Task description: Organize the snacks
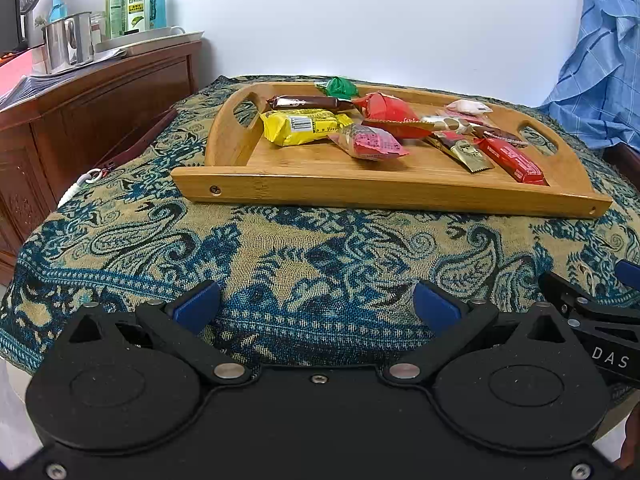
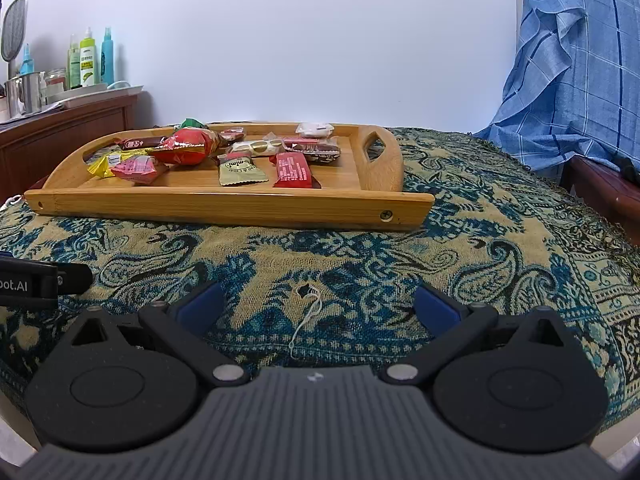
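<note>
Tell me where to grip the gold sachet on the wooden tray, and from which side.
Grip the gold sachet across its narrow width near the crimped front edge, probably coming from above: it lies flat on the wooden tray, and the front rail blocks a low approach.

Plain white wall point(image 2: 300, 40) ahead. Dark wooden cabinet point(image 1: 92, 120) forward-left, bearing spray bottles point(image 1: 136, 4) and a steel mug point(image 1: 70, 42). Blue checked cloth point(image 2: 580, 80) hangs forward-right. Paisley cover point(image 2: 500, 240) beneath.

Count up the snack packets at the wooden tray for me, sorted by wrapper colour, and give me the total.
Red packets: 4 (one at the back is partly hidden)
Brown packets: 2
White packets: 2
Yellow packet: 1
Gold packet: 1
Green packet: 1
Total: 11
</note>
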{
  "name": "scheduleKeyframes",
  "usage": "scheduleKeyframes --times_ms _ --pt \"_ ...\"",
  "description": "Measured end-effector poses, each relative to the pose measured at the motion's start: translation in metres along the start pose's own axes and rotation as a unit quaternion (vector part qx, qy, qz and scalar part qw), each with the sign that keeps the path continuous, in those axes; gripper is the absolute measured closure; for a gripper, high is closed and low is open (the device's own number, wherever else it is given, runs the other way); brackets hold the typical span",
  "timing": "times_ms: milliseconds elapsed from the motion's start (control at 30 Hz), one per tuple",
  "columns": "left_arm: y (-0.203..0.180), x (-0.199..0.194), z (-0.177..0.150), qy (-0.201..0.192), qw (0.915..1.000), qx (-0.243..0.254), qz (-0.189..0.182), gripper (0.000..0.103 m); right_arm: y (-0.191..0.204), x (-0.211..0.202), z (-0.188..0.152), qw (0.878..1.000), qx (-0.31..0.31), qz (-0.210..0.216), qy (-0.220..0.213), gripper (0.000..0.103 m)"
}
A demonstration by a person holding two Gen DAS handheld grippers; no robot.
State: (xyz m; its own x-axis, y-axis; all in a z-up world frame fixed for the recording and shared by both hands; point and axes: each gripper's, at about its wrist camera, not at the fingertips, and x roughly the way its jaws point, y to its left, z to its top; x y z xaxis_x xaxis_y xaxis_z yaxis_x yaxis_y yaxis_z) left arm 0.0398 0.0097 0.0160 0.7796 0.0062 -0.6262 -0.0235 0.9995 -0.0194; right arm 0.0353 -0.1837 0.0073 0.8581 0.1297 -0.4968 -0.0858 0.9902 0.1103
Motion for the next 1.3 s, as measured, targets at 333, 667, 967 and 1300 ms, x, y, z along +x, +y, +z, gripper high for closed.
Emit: scheduleKeyframes --times_ms 333,667,967,1300 --pt "-0.0003 -0.0006 -0.0012 -0.004 1.0000 0.003 -0.001 0.000 0.0005 -0.0004 -0.0002 1.000 -0.001 0.000 -0.001 0.000" --pt "-0.0003 -0.0008 -0.0013 -0.004 1.0000 0.003 -0.001 0.000 0.0005 -0.0004 0.0002 1.000 -0.001 -0.001 -0.002 0.000" --pt "-0.0004 -0.0009 -0.0011 -0.004 1.0000 0.001 0.001 0.000 0.0008 -0.0011 -0.0003 1.000 -0.002 -0.002 -0.003 0.000" --pt "-0.0006 -0.0007 -0.0008 -0.004 1.0000 0.001 0.000 0.000 0.0010 -0.0013 -0.0004 1.000 -0.001 -0.002 -0.003 0.000"
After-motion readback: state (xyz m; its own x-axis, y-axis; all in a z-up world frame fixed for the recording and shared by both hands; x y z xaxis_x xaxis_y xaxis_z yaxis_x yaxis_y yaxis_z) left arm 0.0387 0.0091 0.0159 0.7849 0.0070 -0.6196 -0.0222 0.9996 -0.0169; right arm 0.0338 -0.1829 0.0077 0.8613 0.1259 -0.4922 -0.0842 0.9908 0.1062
